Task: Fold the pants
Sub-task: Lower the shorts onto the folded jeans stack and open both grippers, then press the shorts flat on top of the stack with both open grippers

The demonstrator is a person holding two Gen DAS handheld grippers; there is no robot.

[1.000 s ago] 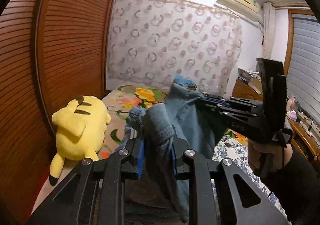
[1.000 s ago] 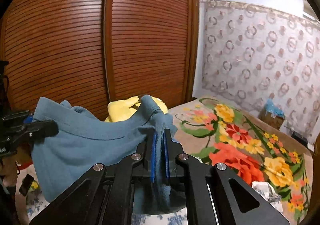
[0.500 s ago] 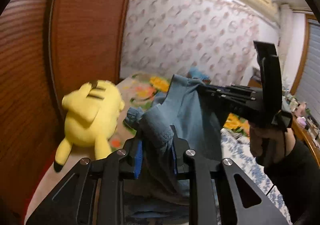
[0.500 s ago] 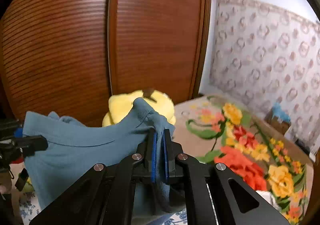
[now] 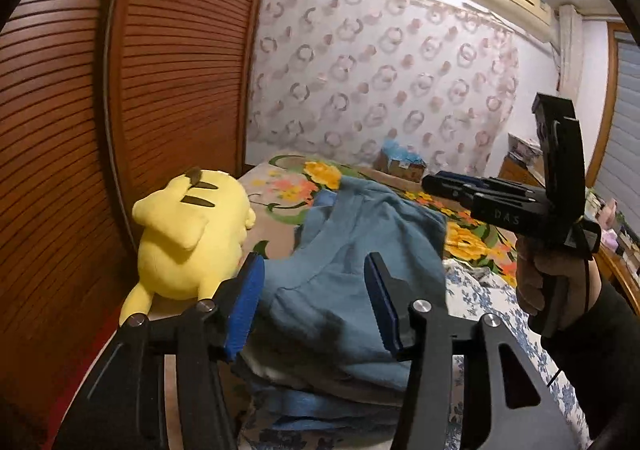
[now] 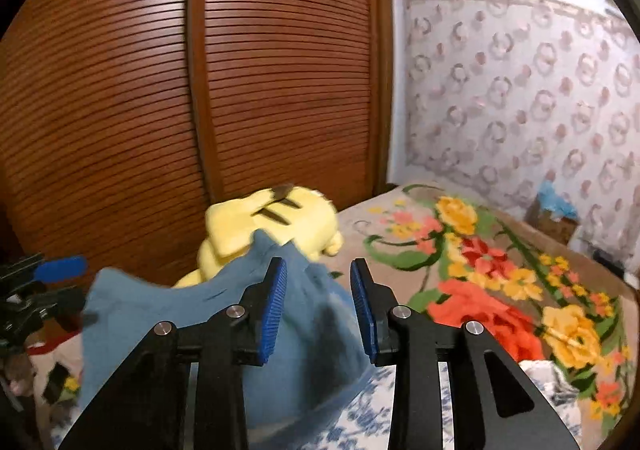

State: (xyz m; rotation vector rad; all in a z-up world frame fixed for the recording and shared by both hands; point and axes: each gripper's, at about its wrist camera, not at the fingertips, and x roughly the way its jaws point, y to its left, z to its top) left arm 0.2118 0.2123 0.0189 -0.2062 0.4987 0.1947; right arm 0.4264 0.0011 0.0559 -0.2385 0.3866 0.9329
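The blue pants (image 5: 352, 274) lie in a loose heap on the bed, just beyond my left gripper (image 5: 316, 298), which is open with its blue pads apart and nothing between them. In the right wrist view the pants (image 6: 168, 314) appear blurred, draping down in front of my right gripper (image 6: 318, 306), which is open and empty too. The right gripper also shows in the left wrist view (image 5: 440, 183), held in a hand to the right of the pants. The left gripper shows in the right wrist view (image 6: 60, 282) at the far left.
A yellow plush toy (image 5: 188, 234) lies on the bed left of the pants, against the brown slatted wardrobe doors (image 6: 200, 89). The bed carries a floral blanket (image 6: 500, 282) and a blue-and-white sheet (image 5: 492, 302). A small box (image 5: 400, 163) stands by the far curtain.
Both grippers were shut on the pants and held them up; now both have opened and let go, and the pants have dropped onto the bed.
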